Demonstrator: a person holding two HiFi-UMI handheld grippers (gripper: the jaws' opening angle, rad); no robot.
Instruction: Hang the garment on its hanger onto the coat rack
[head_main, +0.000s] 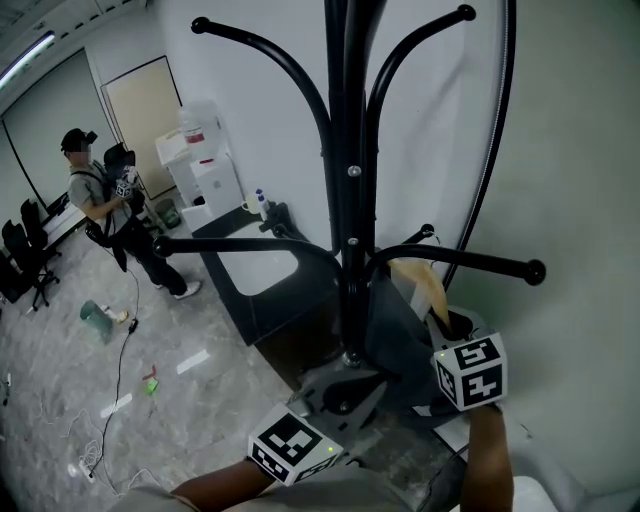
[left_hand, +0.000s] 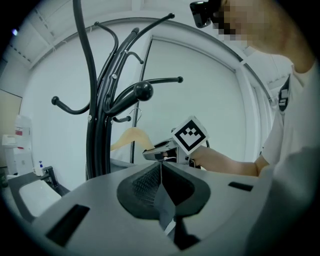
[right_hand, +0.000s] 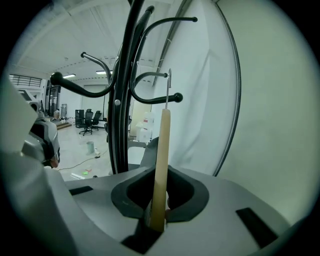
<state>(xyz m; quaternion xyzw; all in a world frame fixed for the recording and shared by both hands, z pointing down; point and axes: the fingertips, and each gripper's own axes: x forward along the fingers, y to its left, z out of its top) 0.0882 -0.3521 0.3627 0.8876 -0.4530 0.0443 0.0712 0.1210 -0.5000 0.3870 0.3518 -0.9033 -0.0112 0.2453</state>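
Vertically, hanger (right_hand: 161, 150) between right gripper (right_hand: 159, 199) fingers (right_hand: 186, 196), garment (left_hand: 164, 199) between left gripper (left_hand: 161, 176) fingers (left_hand: 141, 183).

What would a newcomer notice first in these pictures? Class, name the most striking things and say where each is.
The black rack fills the middle of the head view, curved arms spreading overhead. The right gripper is shut on a pale hanger standing upright, its hook beside a rack arm; the left gripper pinches the dark garment. At far left of the head view a person stands in the background.
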